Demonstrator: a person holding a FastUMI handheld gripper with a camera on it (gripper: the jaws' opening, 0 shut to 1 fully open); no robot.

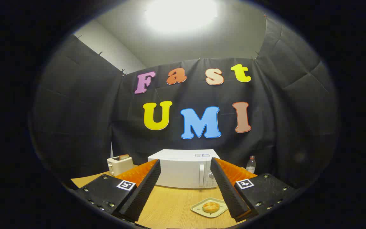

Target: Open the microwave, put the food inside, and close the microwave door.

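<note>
In the gripper view, the hand-held gripper hangs above a light wooden desk with its two fingers spread wide apart and nothing between them; it grasps nothing.

A small pale square plate lies on the desk between the fingers, close to the right one, and part of its edge is hidden behind that finger. On the plate sits one round golden-brown bun, which is the food of the task, and it rests near the plate's middle.

Beyond the fingertips stands a white box-shaped microwave against the black cloth wall. Its door is closed. A white vertical handle runs down the door's right side, and a round knob shows just right of the handle, partly behind the right finger. A small label sits on the microwave's top, too small to read.

To the left of the microwave, beyond the left finger, stands a cream-coloured toaster with a slice of browned toast standing up out of its slot. To the right of the microwave, beyond the right finger, stands a clear plastic bottle with a red cap; I cannot tell what it holds, and its label cannot be read.
</note>
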